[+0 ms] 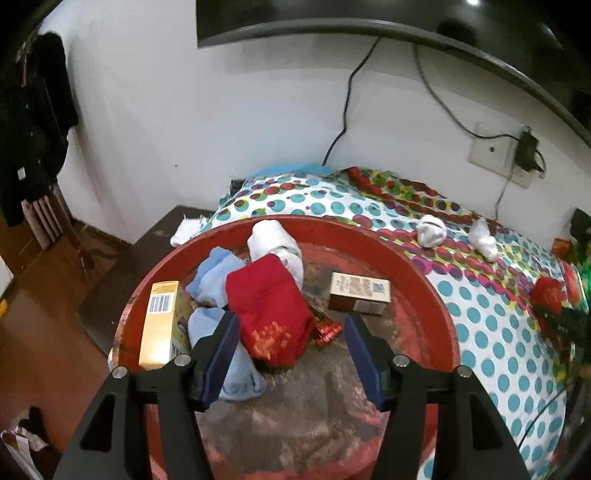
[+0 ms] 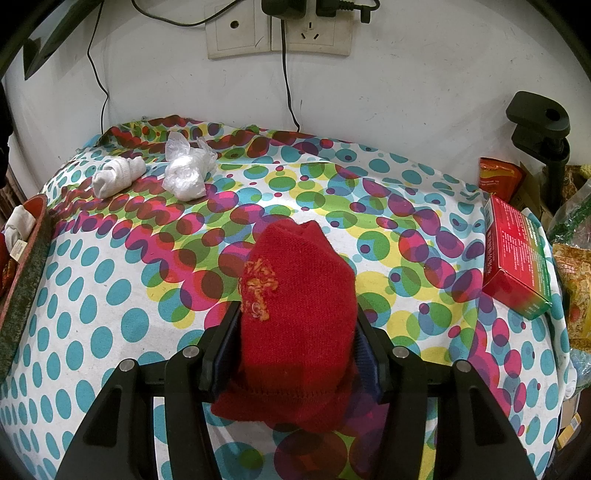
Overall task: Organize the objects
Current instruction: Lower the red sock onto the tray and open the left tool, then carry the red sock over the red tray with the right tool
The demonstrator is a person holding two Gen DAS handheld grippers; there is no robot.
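Right gripper [image 2: 295, 332]: clamped on red sock [image 2: 299, 295], lower centre, over dotted cloth [image 2: 92, 295]
Left gripper [image 1: 291, 339]: fingers apart, empty, above red basin [image 1: 424, 280]
Second red sock [image 1: 273, 314]: in basin, centre frame

Knitted red sock [image 2: 297, 295], scuffed red tray [image 1: 424, 280], matt printed cloth [image 2: 369, 192]

You see a white wall socket [image 2: 279, 31] far back, black cords [image 2: 286, 85] hanging, and a dark screen [image 1: 332, 18] up high.
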